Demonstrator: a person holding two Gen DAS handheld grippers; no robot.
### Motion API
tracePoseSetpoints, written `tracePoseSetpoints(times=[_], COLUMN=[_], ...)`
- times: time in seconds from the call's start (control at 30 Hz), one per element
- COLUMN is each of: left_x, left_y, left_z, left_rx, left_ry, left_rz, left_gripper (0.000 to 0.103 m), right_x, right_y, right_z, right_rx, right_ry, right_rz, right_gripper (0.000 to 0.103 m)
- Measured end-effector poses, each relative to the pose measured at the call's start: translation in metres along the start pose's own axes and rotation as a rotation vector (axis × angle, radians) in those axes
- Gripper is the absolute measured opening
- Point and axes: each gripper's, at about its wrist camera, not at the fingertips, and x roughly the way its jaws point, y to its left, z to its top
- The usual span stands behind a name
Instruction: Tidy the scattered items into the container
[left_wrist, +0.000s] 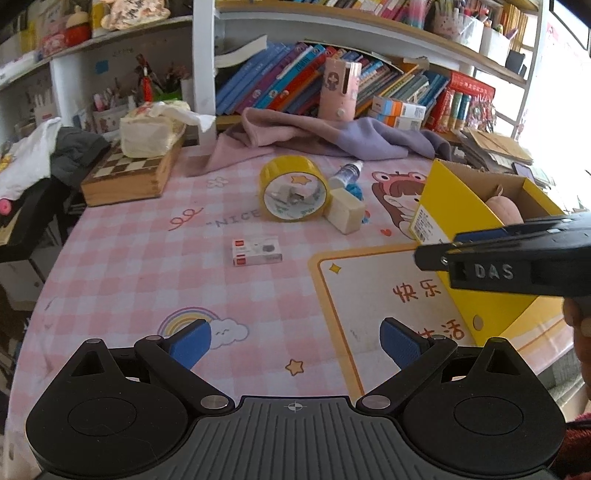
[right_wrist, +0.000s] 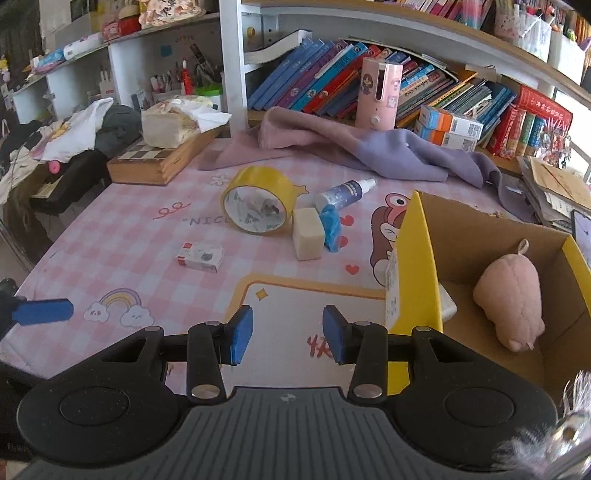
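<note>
Left gripper (left_wrist: 295, 345) hovers above the near part of the pink checked tablecloth (left_wrist: 147, 280), blue pads spread wide with nothing between them. Right gripper (right_wrist: 288, 334) also hangs over the cloth, just left of the box, pads parted and empty.

Yellow cardboard box (right_wrist: 417, 258) sits on the right side of the table, open at the top, brown inside. Pink plush toy (right_wrist: 509, 295) lies on the box floor toward its right wall. Something pale shows at the near left corner inside the box; cannot tell what.

Loose items, mid-table, left of the box:
- yellow tape roll (right_wrist: 258, 199) tilted on its edge, open face toward the cameras.
- cream block (right_wrist: 309, 234) just right of the roll, appears to touch it.
- blue crumpled wrapper (right_wrist: 332, 225) against the block's right side.
- small spray bottle (right_wrist: 345, 192) lying on its side behind the block, cap pointing right and far.
- small red-and-white carton (right_wrist: 201, 256) lying flat, nearer and left, apart from the others.

Far edge: pink-and-lilac cloth (right_wrist: 369, 147) heaped in front of the bookshelf (right_wrist: 369, 74); wooden chessboard case (right_wrist: 159, 158) at far left with a tissue pack (right_wrist: 173, 122) on it.
</note>
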Motion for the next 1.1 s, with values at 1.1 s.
tracePoseSetpoints(times=[1.1], left_x=[0.128], left_y=[0.027], left_z=[0.067], left_rx=[-0.016], left_ry=[0.089], left_rz=[0.043], left_gripper=[0.096], right_x=[0.125], right_y=[-0.033], right_z=[0.068], right_rx=[0.086], right_ry=[0.139], right_rz=[0.018], right_gripper=[0.037])
